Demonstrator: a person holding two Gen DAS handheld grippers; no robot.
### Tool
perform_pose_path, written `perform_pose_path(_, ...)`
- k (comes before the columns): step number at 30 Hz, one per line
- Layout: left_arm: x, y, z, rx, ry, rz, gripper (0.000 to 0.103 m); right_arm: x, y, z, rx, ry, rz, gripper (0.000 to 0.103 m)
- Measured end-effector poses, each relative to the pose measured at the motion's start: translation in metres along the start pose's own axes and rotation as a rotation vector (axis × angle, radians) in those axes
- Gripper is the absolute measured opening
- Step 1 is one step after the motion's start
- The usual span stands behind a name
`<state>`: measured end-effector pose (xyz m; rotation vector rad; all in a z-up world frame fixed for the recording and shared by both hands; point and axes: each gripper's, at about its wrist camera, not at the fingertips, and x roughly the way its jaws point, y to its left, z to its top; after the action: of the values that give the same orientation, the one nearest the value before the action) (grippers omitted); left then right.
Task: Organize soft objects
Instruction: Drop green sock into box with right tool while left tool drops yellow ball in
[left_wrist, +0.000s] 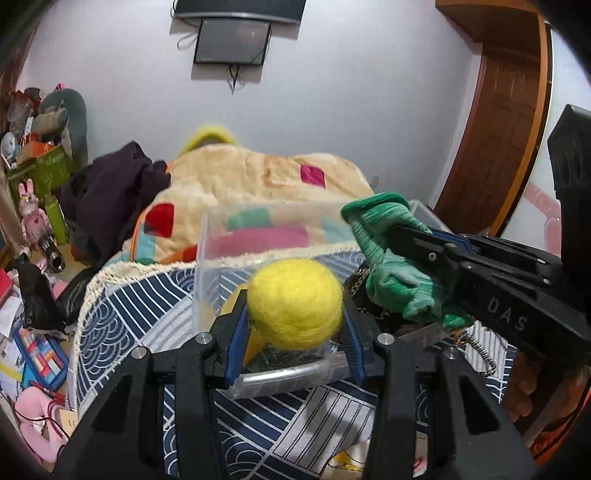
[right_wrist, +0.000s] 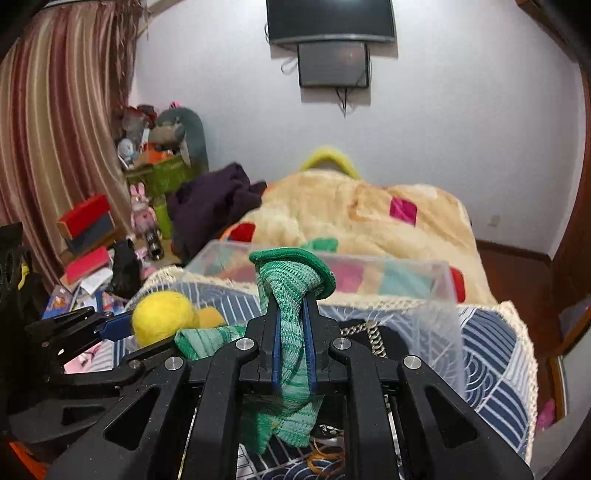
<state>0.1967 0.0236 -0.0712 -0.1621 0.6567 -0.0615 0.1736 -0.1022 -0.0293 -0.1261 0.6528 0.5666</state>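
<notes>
**Both soft items held, none yet in the bin**

The left gripper (left_wrist: 295, 314) is clamped on a yellow felt ball (left_wrist: 295, 299); the right gripper (right_wrist: 291, 314) pinches a green knit cloth (right_wrist: 291, 295) that droops below its fingers. Both hang just near of the clear plastic bin (left_wrist: 207, 236) on the bed's blue patterned cover (left_wrist: 147, 314). The bin looks empty, so placing seems yet to come. A second, near container (left_wrist: 295, 373) with chains and oddments lies beneath, and the two grippers crowd each other.
</notes>
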Motion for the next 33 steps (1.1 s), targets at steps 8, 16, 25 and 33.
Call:
perform_pose_path(8, 0.009, -0.009, -0.006, 0.028, 0.032, 0.026, 0.045, 0.003, 0.003, -0.003, -0.044, 0.049, -0.031, 0.011)
perform_pose_path(16, -0.012, -0.010, -0.009, 0.030, 0.019, 0.010, 0.046, -0.020, -0.003, -0.008, -0.043, 0.034, -0.019, 0.039)
perform_pose_path(25, -0.062, -0.019, -0.017, 0.060, -0.076, -0.002, 0.066, -0.070, -0.014, -0.028, -0.045, -0.025, -0.007, 0.050)
perform_pose_path(33, -0.078, -0.030, -0.045, 0.078, -0.056, -0.015, 0.087, -0.101, -0.028, -0.057, -0.065, -0.041, -0.056, 0.073)
